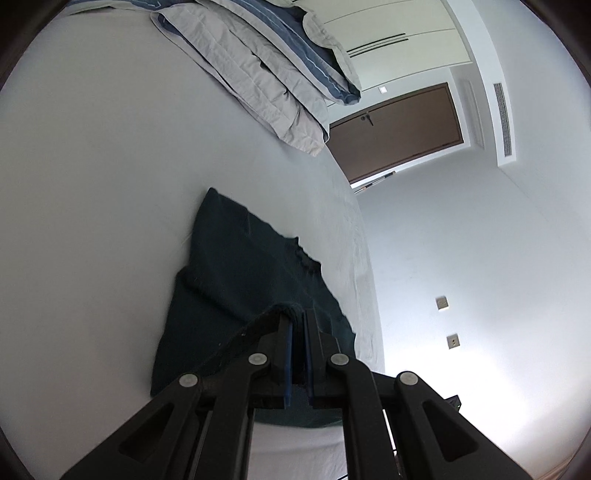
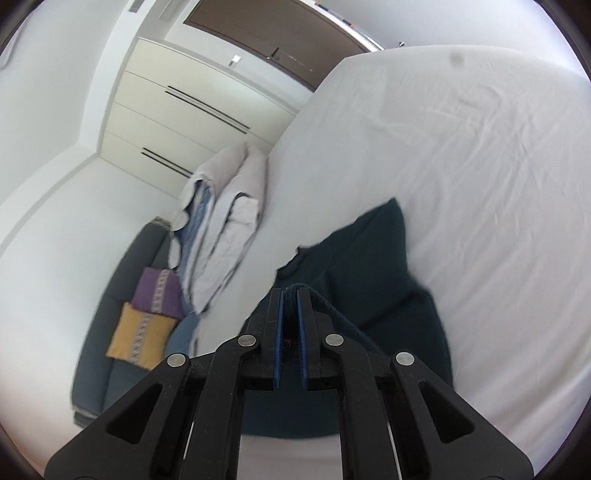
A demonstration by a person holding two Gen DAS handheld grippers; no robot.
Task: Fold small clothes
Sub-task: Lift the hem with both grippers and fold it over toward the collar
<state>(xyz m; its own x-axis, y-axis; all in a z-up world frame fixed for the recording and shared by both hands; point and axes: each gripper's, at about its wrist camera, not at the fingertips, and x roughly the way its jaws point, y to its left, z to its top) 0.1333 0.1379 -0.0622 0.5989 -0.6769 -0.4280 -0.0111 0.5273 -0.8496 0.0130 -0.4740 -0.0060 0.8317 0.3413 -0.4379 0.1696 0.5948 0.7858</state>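
Two handheld grippers, left gripper [image 1: 297, 314] and right gripper [image 2: 290, 291], each pinch an edge of a dark green garment [image 1: 236, 258] lifted partly off a white bed [image 1: 92, 166].

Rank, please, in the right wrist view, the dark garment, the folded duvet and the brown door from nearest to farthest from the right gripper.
1. Dark garment: clamped in the right gripper.
2. Folded duvet: left, at the bed's edge.
3. Brown door: top, across the room.

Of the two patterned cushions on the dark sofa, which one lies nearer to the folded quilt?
The purple cushion: it lies right beside the folded quilt, while the yellow cushion sits beyond it, farther from the quilt.
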